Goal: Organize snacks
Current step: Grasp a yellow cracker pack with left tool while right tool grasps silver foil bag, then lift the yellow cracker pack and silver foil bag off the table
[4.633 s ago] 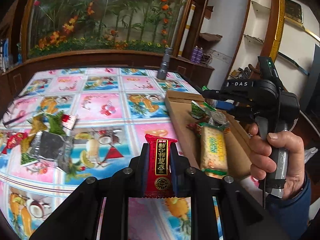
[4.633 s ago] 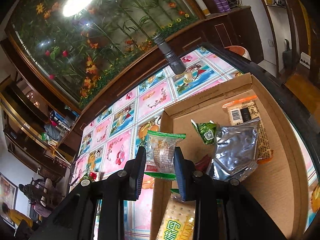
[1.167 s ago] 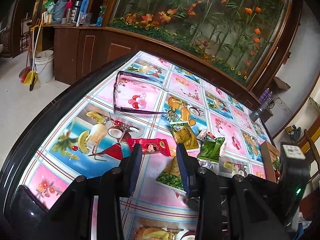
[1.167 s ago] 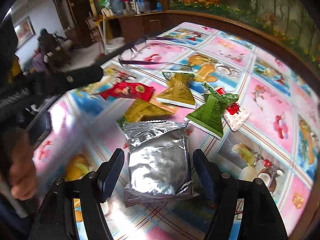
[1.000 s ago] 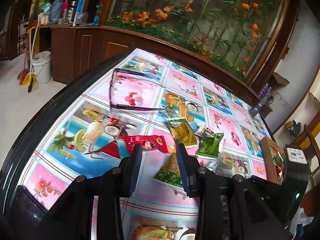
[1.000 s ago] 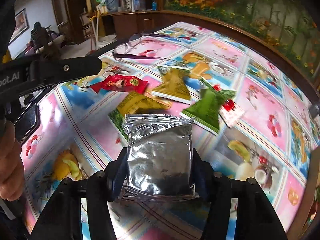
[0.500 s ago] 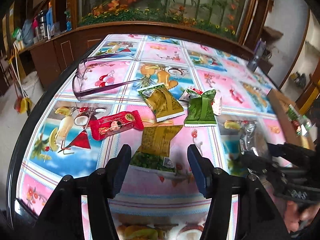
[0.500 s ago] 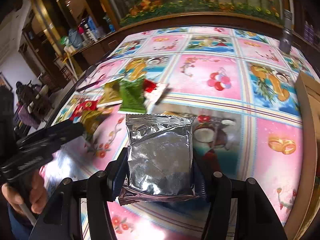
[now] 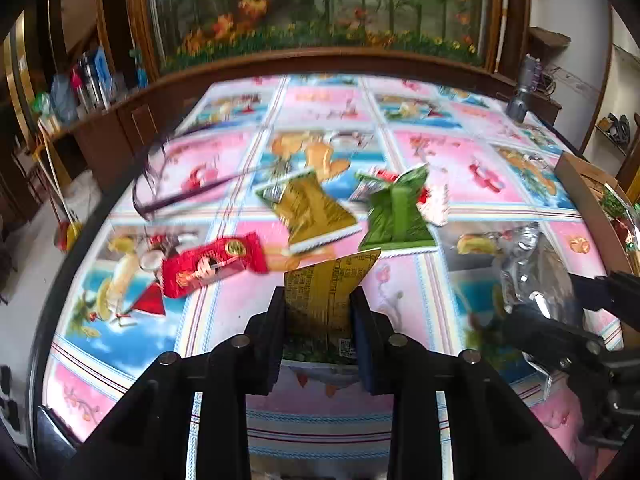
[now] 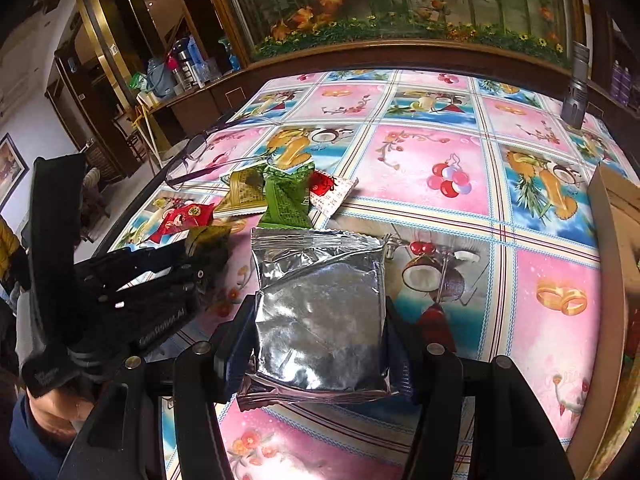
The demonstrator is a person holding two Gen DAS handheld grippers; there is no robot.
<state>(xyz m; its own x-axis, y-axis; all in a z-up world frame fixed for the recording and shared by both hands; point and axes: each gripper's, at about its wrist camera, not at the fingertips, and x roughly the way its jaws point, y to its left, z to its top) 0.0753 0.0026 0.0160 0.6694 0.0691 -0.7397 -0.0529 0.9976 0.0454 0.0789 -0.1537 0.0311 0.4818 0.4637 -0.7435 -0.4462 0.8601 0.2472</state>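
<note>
My left gripper (image 9: 319,320) has its jaws closing on a yellow-green snack packet (image 9: 324,296), and both pads press its sides so that it buckles upward off the tablecloth. A silver foil packet (image 10: 320,312) is held above the table with my right gripper (image 10: 320,344) shut on its lower half. The left wrist view shows that silver packet (image 9: 532,264) at the right. Loose on the cloth lie a red packet (image 9: 212,266), a gold packet (image 9: 312,212), a green packet (image 9: 396,212) and a small white-and-red packet (image 9: 434,204).
A cardboard box (image 10: 616,216) holding snacks stands at the table's right edge. Purple glasses (image 9: 168,184) lie at the far left, and a grey cylinder (image 10: 576,92) stands at the back right. A wooden cabinet runs behind the table.
The left jaws, wide around the yellow-green packet half a second ago, have narrowed onto it and bent it up. The right gripper, shut on the silver packet, swung toward the box side.
</note>
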